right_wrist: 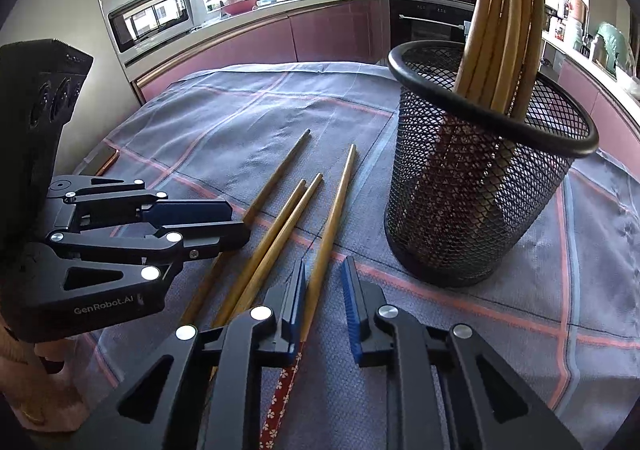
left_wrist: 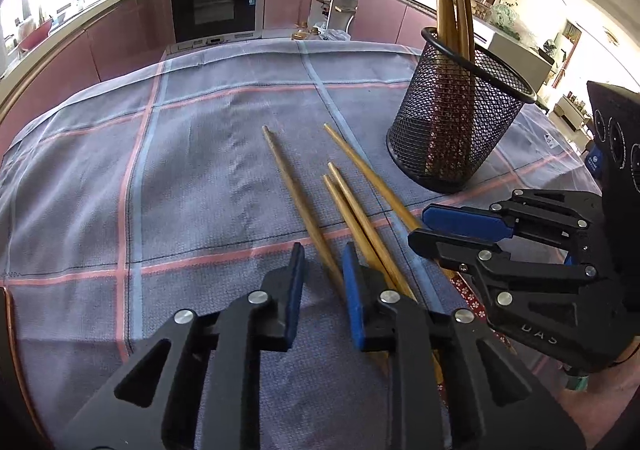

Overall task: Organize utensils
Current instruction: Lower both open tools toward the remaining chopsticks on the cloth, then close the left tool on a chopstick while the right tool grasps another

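Several wooden chopsticks lie loose on the checked cloth; they also show in the right wrist view. A black mesh holder stands to their right with several chopsticks upright in it, and shows in the right wrist view too. My left gripper is open and empty, low over the leftmost loose chopstick. My right gripper is open and empty, with the rightmost loose chopstick passing between its fingers. Each gripper shows in the other's view, the right one and the left one.
The table is covered by a grey-blue cloth with pink lines. Kitchen counters and an oven stand beyond the far edge. A microwave sits at the back left in the right wrist view.
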`<state>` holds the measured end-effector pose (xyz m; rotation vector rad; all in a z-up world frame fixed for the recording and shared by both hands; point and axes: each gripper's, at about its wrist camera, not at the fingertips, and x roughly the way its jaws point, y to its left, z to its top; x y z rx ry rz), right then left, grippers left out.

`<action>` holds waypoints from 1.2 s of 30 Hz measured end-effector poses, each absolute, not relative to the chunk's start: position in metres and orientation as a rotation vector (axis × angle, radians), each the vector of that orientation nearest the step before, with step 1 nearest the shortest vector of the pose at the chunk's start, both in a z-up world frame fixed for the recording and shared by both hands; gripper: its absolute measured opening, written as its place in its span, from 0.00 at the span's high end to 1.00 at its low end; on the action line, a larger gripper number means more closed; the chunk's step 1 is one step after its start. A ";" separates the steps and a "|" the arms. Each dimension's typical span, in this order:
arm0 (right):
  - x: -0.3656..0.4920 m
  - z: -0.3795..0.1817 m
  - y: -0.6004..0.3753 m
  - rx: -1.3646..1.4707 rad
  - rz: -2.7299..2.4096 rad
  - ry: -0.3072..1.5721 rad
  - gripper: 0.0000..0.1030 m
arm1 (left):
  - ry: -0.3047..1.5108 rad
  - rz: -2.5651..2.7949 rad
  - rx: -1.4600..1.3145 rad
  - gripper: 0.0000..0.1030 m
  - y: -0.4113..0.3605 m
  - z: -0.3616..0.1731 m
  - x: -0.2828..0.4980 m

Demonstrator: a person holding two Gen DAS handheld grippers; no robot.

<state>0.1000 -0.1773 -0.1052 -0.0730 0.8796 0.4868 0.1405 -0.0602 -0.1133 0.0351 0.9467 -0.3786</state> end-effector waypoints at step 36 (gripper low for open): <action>0.085 -0.099 -0.185 0.007 0.591 0.865 0.95 | 0.933 -0.377 0.032 0.92 -0.063 -0.112 0.119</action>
